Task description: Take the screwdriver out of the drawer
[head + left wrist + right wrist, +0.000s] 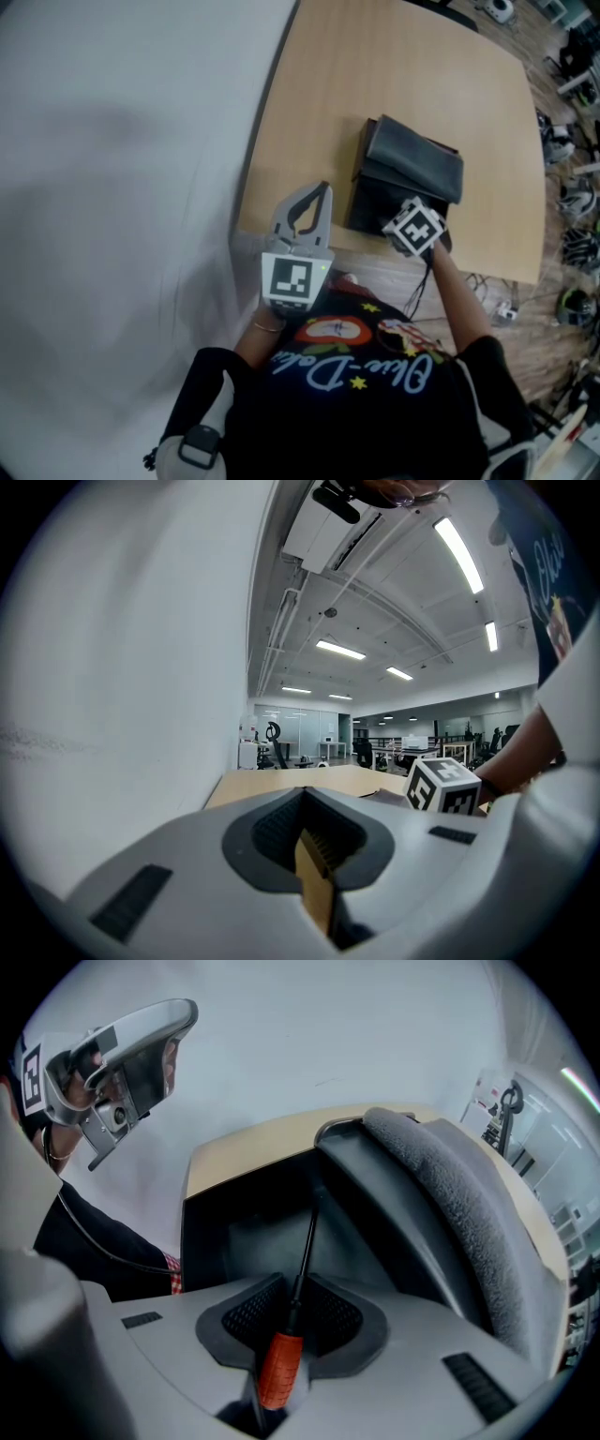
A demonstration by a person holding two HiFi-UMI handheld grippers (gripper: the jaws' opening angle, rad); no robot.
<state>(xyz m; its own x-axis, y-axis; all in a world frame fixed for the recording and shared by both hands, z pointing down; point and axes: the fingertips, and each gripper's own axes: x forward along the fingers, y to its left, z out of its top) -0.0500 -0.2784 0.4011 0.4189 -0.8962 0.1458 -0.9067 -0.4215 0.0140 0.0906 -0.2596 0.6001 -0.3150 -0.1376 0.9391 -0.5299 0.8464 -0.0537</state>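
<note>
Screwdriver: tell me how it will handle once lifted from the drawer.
Likely stiff: the screwdriver has a thin straight metal shaft. Its round orange handle would probably roll if set on the table. Held in the right gripper by the handle, the long shaft might pivot if it bumps the drawer wall.

drawer (pixel 370 199) on table (pixel 394 75), frame centre | left gripper (pixel 324 190) lower left of it, over table edge | right gripper (pixel 292 1309) at its lower right, screwdriver (pixel 279 1368) in jaws
</note>
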